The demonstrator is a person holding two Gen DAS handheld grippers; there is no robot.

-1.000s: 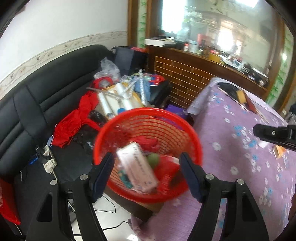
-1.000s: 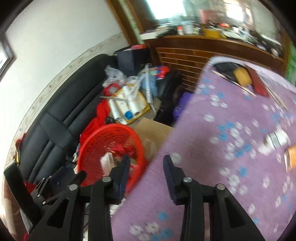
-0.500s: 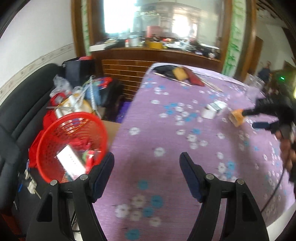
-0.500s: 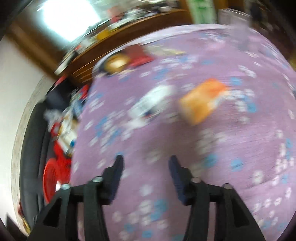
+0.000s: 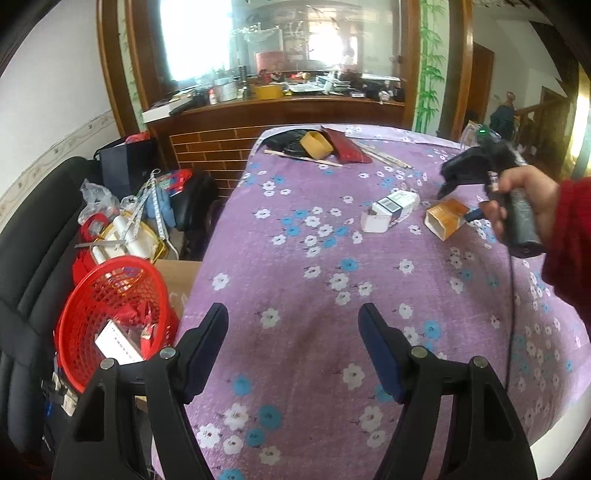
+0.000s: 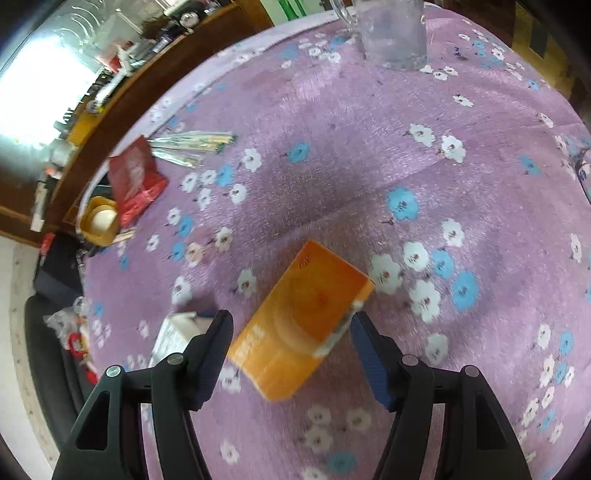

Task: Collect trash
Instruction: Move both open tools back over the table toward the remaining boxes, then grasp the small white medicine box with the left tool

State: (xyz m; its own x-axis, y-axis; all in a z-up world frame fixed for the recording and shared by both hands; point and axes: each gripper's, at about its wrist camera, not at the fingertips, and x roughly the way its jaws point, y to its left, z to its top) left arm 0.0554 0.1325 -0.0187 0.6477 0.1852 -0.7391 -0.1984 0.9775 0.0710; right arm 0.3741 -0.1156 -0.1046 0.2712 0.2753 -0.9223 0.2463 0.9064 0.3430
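1. The right gripper [image 6: 291, 345] is seen spread wide, its dark blue pads flanking a rectangular orange cardboard box [image 6: 301, 326]; contact cannot be confirmed.
2. The orange cardboard box is lying flat on the purple flower-printed tablecloth [image 6: 369, 155], its open end visible in the left wrist view [image 5: 445, 218].
3. A white carton with a blue label [image 5: 391, 210] is lying just beside it, open-ended.
4. The left gripper [image 5: 293, 345] is held open above bare cloth, nothing between its pads.
5. A round red plastic mesh basket [image 5: 110, 314] is seen tilted beside the table, against a black sofa [image 5: 26, 266], with a white box and red wrappers inside.
6. A clear ribbed glass mug [image 6: 391, 33] is standing at the table's far edge.
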